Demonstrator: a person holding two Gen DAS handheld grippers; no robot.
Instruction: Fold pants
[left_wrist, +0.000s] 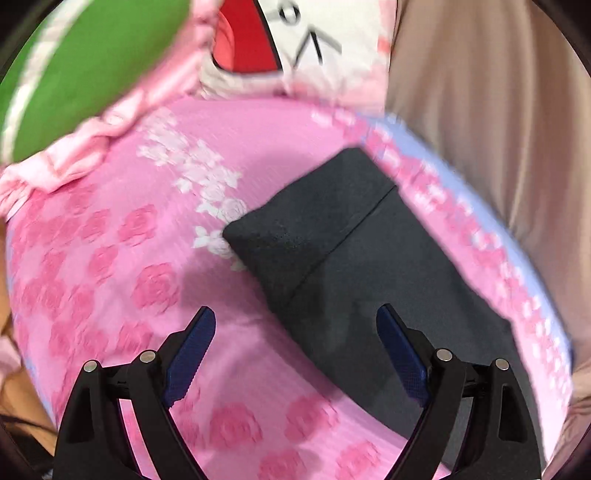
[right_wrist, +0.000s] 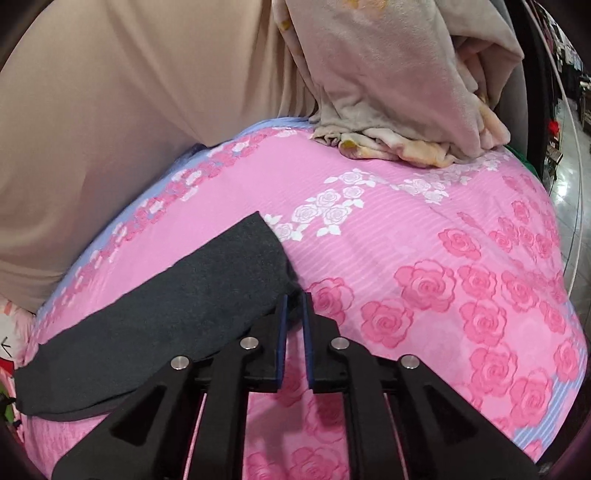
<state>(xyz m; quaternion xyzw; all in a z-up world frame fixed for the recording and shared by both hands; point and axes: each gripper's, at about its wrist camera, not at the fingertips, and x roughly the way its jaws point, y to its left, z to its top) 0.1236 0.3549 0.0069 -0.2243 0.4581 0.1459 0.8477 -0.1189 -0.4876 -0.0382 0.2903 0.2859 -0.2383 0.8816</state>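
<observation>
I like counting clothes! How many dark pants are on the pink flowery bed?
1. The dark pants lie folded on the pink sheet near its blue edge, beside the right gripper. More may be hidden.

The folded pants (right_wrist: 155, 306) lie on the bedsheet (right_wrist: 424, 240) near its left edge, seen from the right wrist. A heaped blanket (right_wrist: 399, 92) sits at the far edge. Beyond the pants, at what seems the opposite end, rests a pillow (left_wrist: 295, 48).
</observation>
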